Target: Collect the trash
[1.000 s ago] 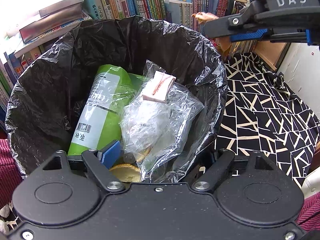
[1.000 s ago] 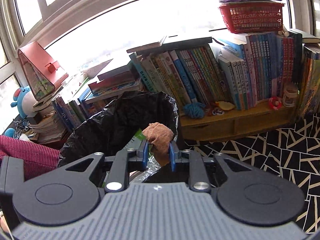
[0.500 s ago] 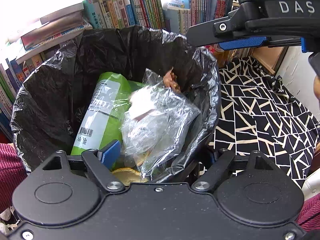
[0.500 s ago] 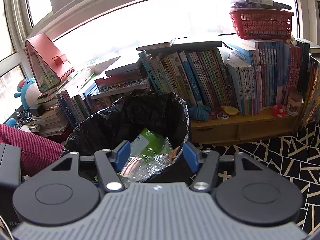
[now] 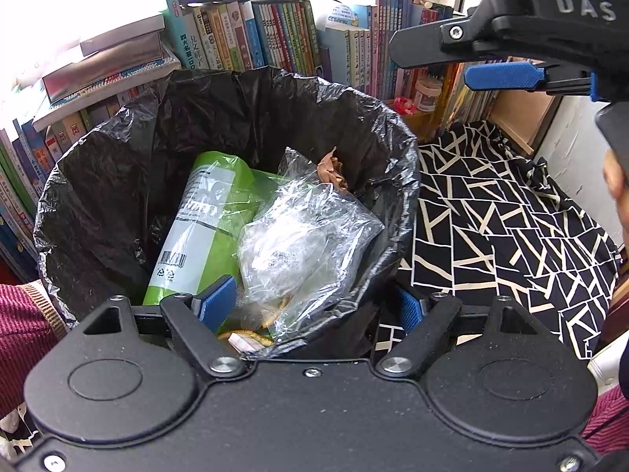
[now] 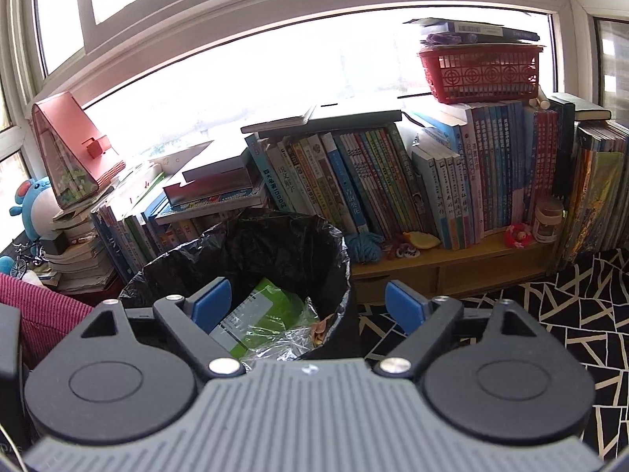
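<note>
Right gripper over trash bin, jaws opening, nothing between; brown wad inside at bin's 1 o'clock. Left gripper spread astride near rim. Lift right clear, avoid snagging liner.

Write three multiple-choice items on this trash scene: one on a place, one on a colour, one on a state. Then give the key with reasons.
1. Where is the brown crumpled paper?
A. On the patterned cloth
B. Inside the bin liner, at its far right wall
C. Between the fingers of the right gripper

2. What colour is the basket on top of the books?
A. Red
B. Green
C. White

3. What is between the fingers of the right gripper?
A. A clear bag
B. A book
C. Nothing

Key: 1 B, it sits against the black plastic behind the clear plastic bag; 2 A, its lattice is red; 3 C, the jaws are opening with only a gap between the blue pads.
</note>
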